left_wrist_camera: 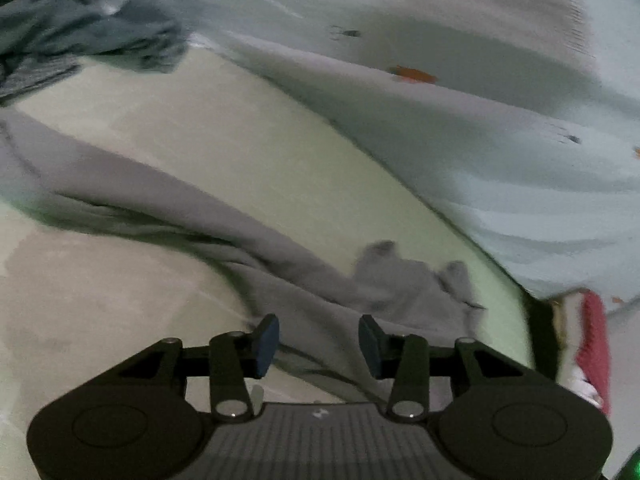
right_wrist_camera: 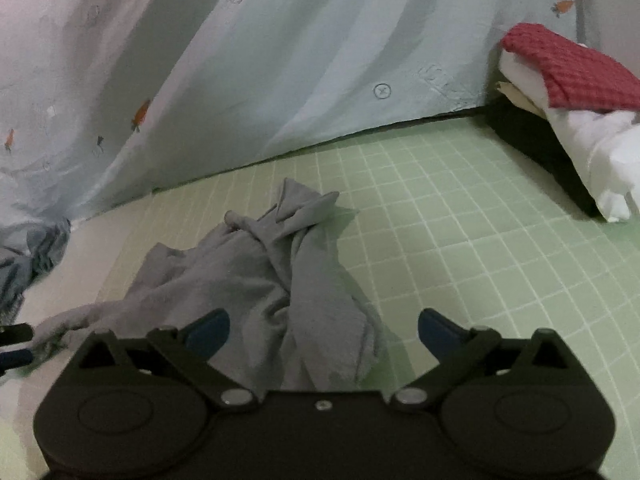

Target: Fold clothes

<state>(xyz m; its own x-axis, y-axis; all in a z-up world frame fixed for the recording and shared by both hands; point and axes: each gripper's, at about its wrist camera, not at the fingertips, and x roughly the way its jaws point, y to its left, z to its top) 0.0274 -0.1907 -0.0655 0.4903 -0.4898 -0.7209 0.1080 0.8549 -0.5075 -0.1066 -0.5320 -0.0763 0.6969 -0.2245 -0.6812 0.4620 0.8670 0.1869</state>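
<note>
A crumpled grey garment point(right_wrist_camera: 256, 276) lies bunched on the green gridded mat point(right_wrist_camera: 460, 248). In the left wrist view it point(left_wrist_camera: 312, 280) stretches as a long twisted band from the far left to the gripper. My left gripper point(left_wrist_camera: 319, 345) is open, its blue pads either side of the cloth, low over it. My right gripper point(right_wrist_camera: 322, 330) is wide open just above the near end of the garment. The left gripper's tips point(right_wrist_camera: 16, 346) show at the far left edge of the right wrist view, at the garment's stretched corner.
A pale blue sheet with small carrot prints point(right_wrist_camera: 280, 60) hangs behind the mat. A folded stack with a red checked cloth on white ones point(right_wrist_camera: 576, 92) lies at the right. A dark grey-blue garment point(left_wrist_camera: 80, 36) lies crumpled at the far left.
</note>
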